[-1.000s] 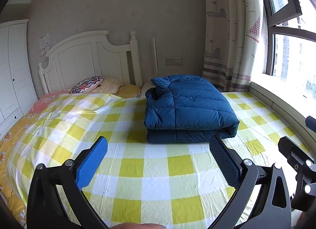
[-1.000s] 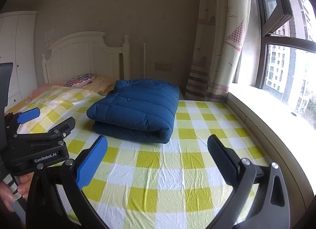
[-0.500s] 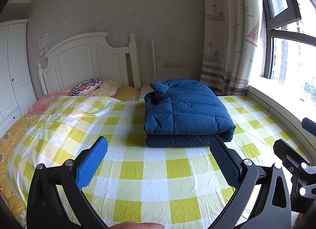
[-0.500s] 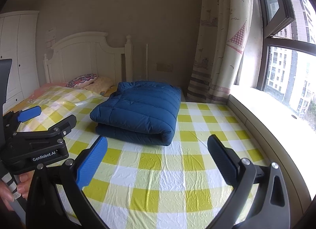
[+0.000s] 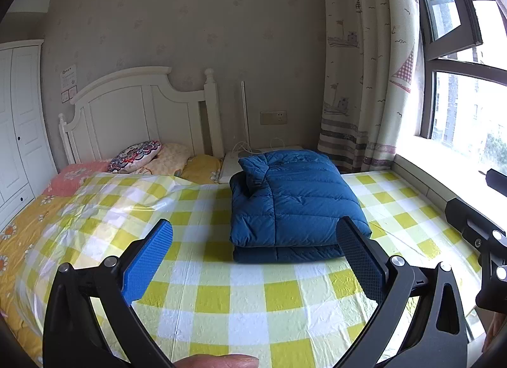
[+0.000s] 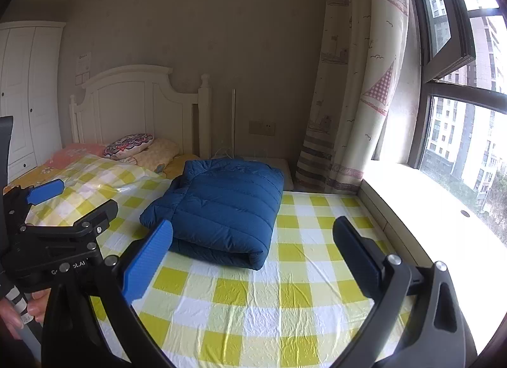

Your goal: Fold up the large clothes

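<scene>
The folded down jacket (image 5: pixel 294 206) lies on the checked bedsheet (image 5: pixel 240 298), toward the far right part of the bed, well apart from both grippers. Behind it, to the left, pillows (image 5: pixel 136 155) rest against the headboard (image 5: pixel 139 108). The wardrobe (image 5: pixel 16 133) stands at far left. The curtain (image 5: pixel 364 67) hangs behind the jacket to the right, beside the window (image 5: pixel 459 98). The left gripper (image 5: pixel 253 260) and right gripper (image 6: pixel 253 257) hover above the sheet's near end, jaws spread.

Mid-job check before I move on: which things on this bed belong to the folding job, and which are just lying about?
Job: blue puffer jacket, folded on the checked sheet; left gripper and right gripper, both open and empty.

Lying about: patterned cushion, pink pillow, curtain, white headboard.
</scene>
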A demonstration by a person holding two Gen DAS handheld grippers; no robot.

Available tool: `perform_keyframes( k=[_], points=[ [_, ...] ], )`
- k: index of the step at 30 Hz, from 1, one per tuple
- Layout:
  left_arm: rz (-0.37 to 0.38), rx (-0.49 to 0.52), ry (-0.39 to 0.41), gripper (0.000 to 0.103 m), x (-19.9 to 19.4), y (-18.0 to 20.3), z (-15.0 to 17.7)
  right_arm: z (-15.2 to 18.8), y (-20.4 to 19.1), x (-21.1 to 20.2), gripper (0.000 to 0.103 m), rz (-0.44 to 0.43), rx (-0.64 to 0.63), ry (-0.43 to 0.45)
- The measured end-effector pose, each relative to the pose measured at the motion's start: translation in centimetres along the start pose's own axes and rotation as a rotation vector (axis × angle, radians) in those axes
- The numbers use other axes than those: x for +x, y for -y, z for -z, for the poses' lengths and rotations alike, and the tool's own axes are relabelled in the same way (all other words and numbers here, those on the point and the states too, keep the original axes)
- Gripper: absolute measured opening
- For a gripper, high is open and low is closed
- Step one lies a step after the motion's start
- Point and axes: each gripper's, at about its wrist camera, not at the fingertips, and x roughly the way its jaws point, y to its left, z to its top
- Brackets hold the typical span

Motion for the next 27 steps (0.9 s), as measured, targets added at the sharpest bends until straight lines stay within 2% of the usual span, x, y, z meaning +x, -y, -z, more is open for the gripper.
perform_keyframes(
  k=[10,20,24,27],
  points=[
    [0.006,0.004,0.013,0.099,0.6,0.3,-1.1,-0.5,0.4,0.6,0.1,0.002,-0.001,-0.002],
    [0.032,0.011,-0.021,0.099,4.2,1.3,-0.4,0.6,0.8,4.2,0.1,-0.005,0.014,-0.067],
    [0.073,0.014,-0.079,0.099,6.7,0.9,0.1,1.2,1.1,6.3,0.1,-0.003,0.018,-0.108],
    [0.111,-0.017,-0.148,0.099,8.9,-1.9,0.4,1.5,2.5,7.9,0.1,-0.009,0.018,-0.126]
  ],
)
